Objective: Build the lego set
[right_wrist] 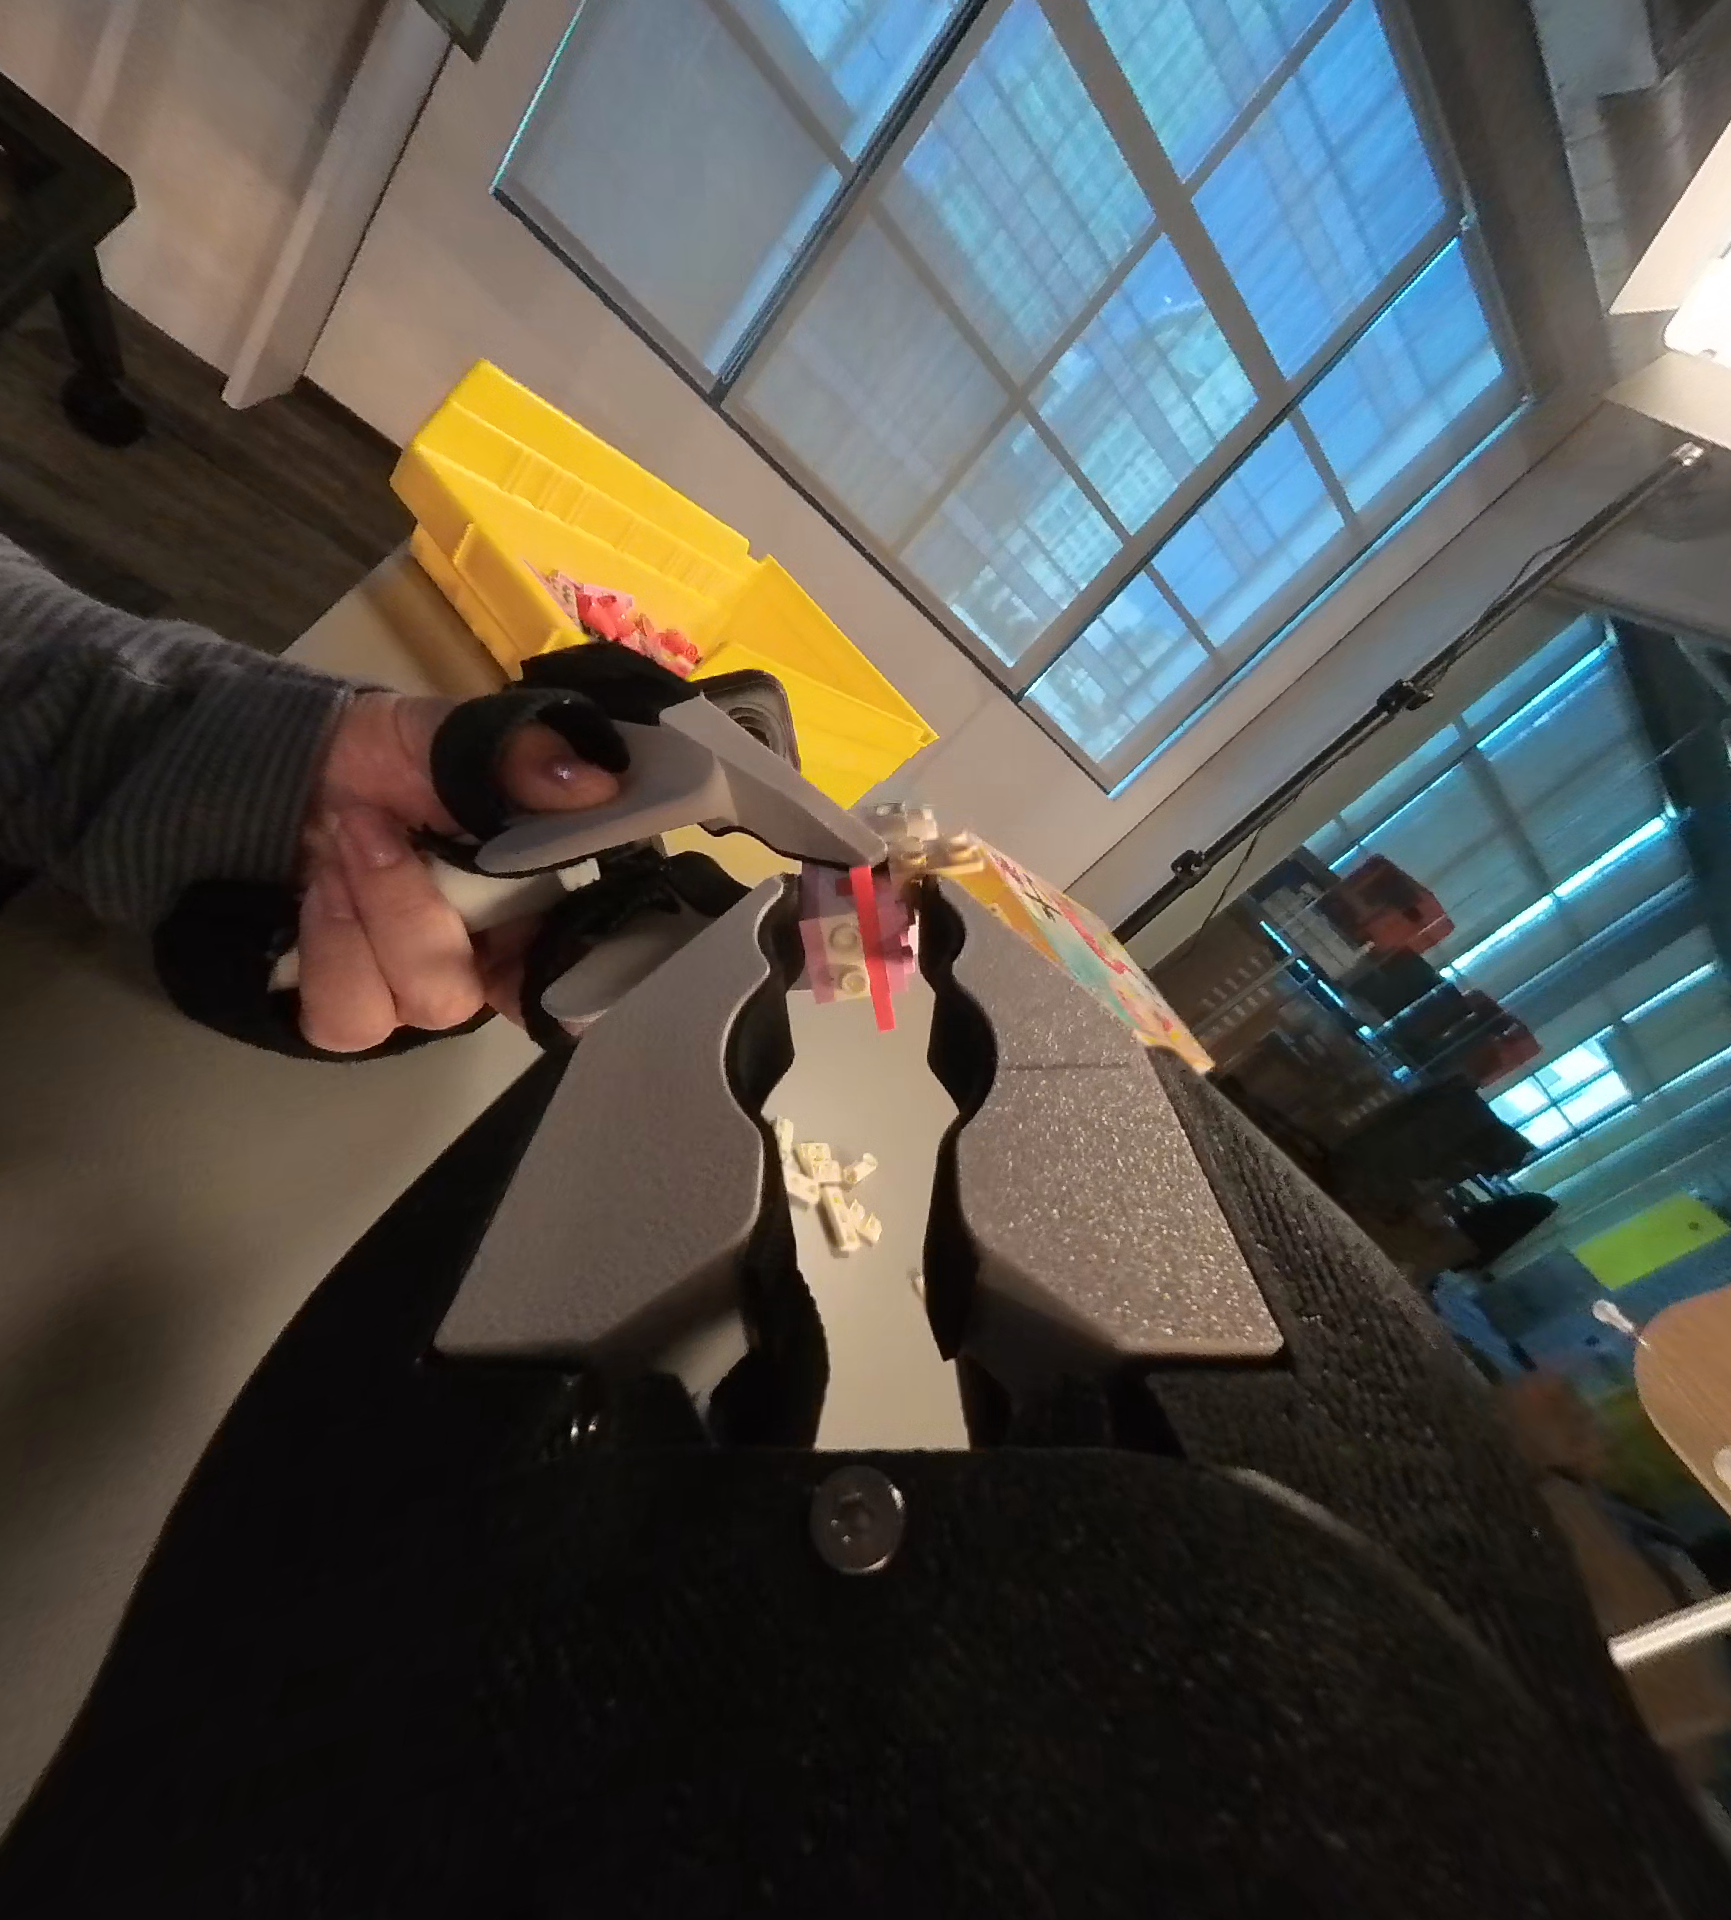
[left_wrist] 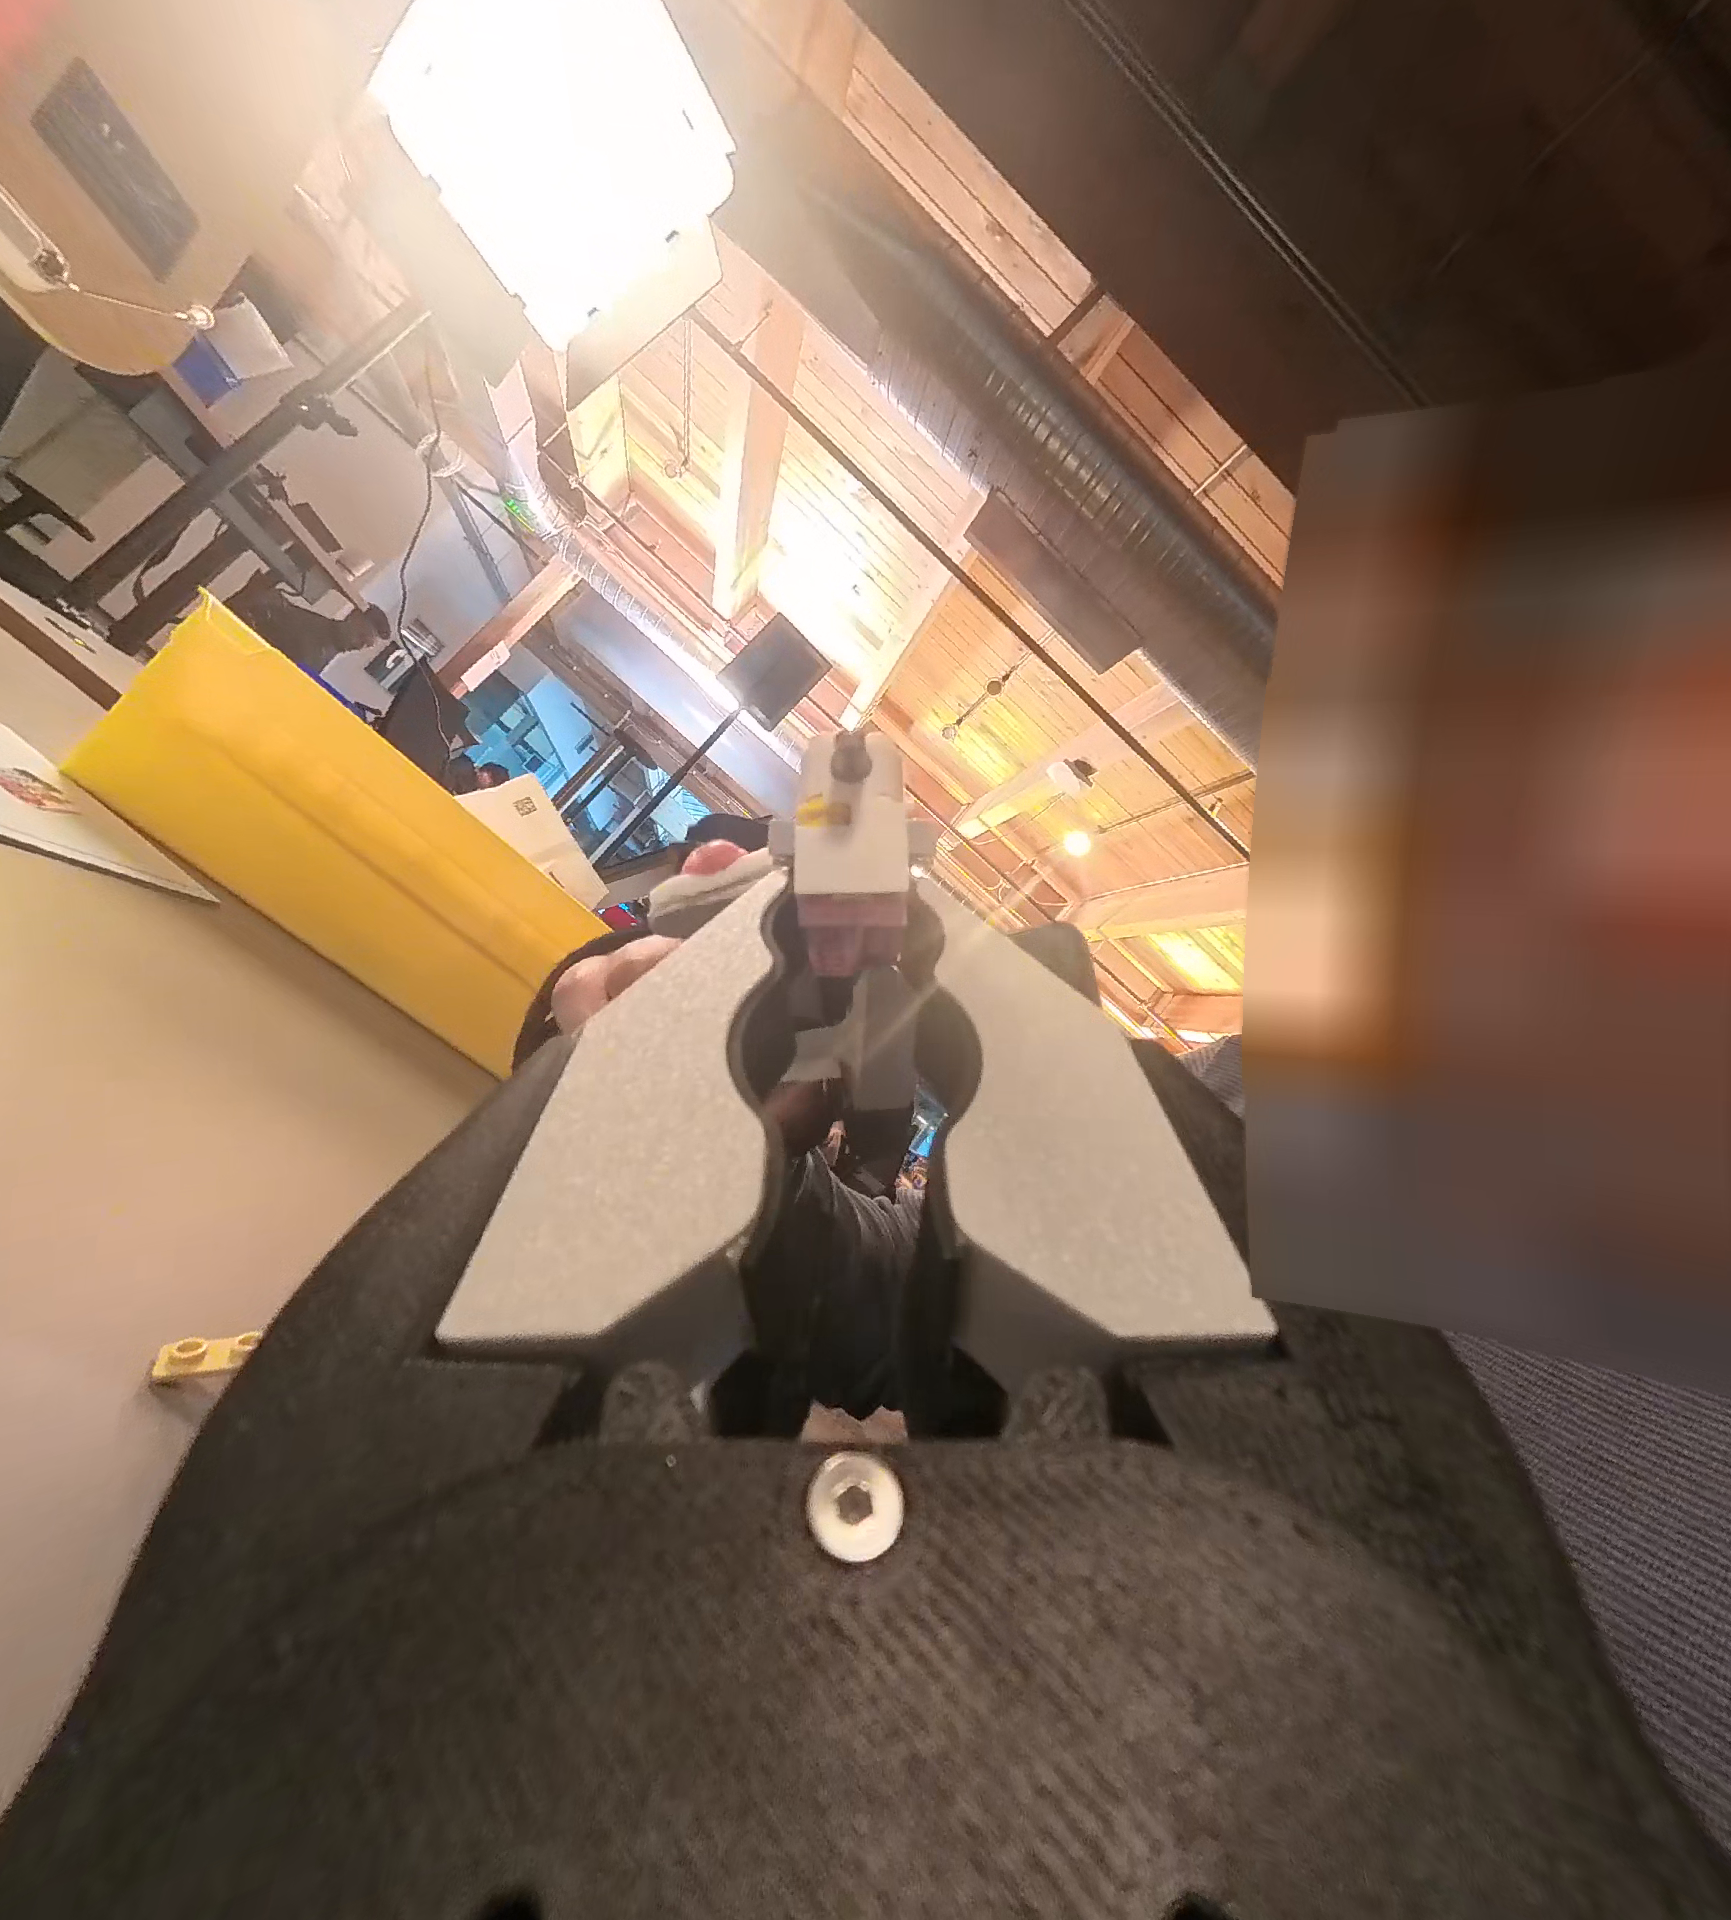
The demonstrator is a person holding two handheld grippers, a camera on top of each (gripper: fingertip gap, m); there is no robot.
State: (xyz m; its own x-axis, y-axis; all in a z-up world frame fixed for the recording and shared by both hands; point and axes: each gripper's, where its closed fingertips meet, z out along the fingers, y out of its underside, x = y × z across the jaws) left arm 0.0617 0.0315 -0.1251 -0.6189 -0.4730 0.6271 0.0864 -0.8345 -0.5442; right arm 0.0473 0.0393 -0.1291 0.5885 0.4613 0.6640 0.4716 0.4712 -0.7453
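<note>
Gripping brick model [right_wrist: 866, 935]: both grippers, left gripper [left_wrist: 845, 914], right gripper [right_wrist: 856, 925]; no legible writing.

Open-plan office or lab workspace, loft type: exposed wood ceiling [left_wrist: 954, 582] with metal ducts [left_wrist: 1100, 457] running across, big gridded window [right_wrist: 1027, 343], studio light panel [left_wrist: 549, 156] glowing overhead, light stand [right_wrist: 1360, 727], storage shelving [right_wrist: 1401, 987], yellow bins [right_wrist: 632, 561] sitting on a beige table [left_wrist: 113, 1091].

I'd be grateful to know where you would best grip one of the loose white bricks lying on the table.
Probably across a brick's two long flat sides, coming straight down from above: the bricks lie flat in a scattered cluster on the table, so pick an outer one, where the claw clears its neighbours.
</note>
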